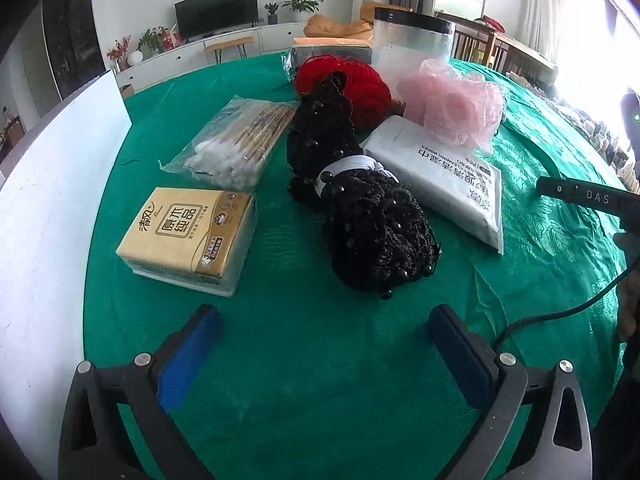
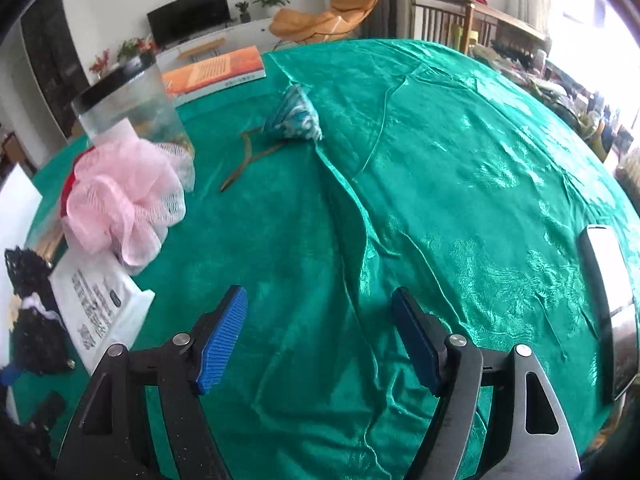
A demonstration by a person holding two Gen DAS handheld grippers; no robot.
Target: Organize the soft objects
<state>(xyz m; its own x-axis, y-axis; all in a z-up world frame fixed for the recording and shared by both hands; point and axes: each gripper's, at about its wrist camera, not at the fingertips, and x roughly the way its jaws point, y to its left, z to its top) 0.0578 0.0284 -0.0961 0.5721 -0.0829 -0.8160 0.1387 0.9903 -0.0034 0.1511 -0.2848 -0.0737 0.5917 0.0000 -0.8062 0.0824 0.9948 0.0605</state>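
A green tablecloth (image 1: 304,360) covers the table. On it lie a black beaded net bundle (image 1: 360,216) (banded white at the middle), a cleaning wipes pack (image 1: 444,176), a tissue pack (image 1: 188,232) and a pink mesh sponge (image 1: 456,100). The left gripper (image 1: 324,340) and right gripper (image 2: 320,328) hover spread wide, holding nothing.

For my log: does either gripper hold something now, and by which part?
Nothing is held. The left gripper and the right gripper are both open over the green tablecloth.
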